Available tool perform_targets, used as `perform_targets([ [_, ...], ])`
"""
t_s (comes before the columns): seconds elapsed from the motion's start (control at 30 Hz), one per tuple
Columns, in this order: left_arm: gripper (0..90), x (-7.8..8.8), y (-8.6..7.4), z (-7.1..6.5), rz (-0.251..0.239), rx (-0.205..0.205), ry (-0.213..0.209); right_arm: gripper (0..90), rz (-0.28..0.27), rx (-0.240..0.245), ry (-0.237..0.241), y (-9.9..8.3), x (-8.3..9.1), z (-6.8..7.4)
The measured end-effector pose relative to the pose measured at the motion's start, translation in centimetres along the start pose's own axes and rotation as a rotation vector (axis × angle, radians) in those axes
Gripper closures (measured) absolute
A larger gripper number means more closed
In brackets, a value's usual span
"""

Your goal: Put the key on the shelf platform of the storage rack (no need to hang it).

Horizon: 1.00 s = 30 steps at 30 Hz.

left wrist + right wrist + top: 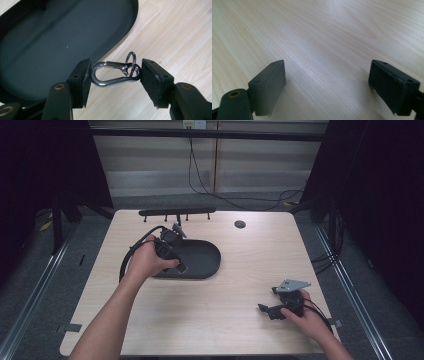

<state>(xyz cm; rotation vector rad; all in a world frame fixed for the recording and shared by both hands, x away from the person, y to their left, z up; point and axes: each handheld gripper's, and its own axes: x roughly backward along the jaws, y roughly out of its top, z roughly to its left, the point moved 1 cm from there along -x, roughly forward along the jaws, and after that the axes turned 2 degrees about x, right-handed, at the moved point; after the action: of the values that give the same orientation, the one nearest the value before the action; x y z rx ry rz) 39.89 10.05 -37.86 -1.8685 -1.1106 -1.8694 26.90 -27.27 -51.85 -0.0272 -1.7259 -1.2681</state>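
A: High view first. The left gripper point(176, 262) is at the near rim of the dark oval tray point(207, 251), the person's left hand point(148, 261) wrapped around it. From up here I can't make out what sits between its jaws.

B: And the right gripper point(265, 309)?

A: Parked near the table's point(240, 285) front right corner, well apart from the tray, lying low on the wood.

B: Left gripper view now. There it is: a shiny metal carabiner point(112, 74) with a small key ring point(131, 60) looped through one end, clamped lengthwise between the pads, one end against each. It hangs just past the tray's edge point(125, 32), over bare wood.

A: So the jaws are narrowed onto the clip's two ends. I'd judge it light, rigid and rather slick, being polished metal. An end-to-end pinch looks touchy; it could pivot or pop out. Across the flat sides of the body would seem safer, and the loose ring will swing freely.

B: Right gripper view: jaws standing wide apart, nothing between them, plain wood grain point(317, 37) beneath.
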Motion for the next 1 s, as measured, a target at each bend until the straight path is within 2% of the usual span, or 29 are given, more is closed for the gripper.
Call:
perform_targets([
  [0.23, 42.6, 0.3, 0.6, 0.1, -0.008, 0.004, -0.002, 13.8, -0.002, 0.002, -0.001, 0.0, 0.0, 0.0],
  [0.4, 42.7, 0.3, 1.1, 0.1, 0.012, 0.001, -0.009, 13.8, -0.002, 0.002, 0.0, 0.0, 0.0, 0.0],
  [1.0, 42.7, 0.6, 2.5, 0.5, -0.003, 0.022, -0.004, 13.8, -0.002, 0.002, 0.0, 0.0, 0.0, 0.0],
])
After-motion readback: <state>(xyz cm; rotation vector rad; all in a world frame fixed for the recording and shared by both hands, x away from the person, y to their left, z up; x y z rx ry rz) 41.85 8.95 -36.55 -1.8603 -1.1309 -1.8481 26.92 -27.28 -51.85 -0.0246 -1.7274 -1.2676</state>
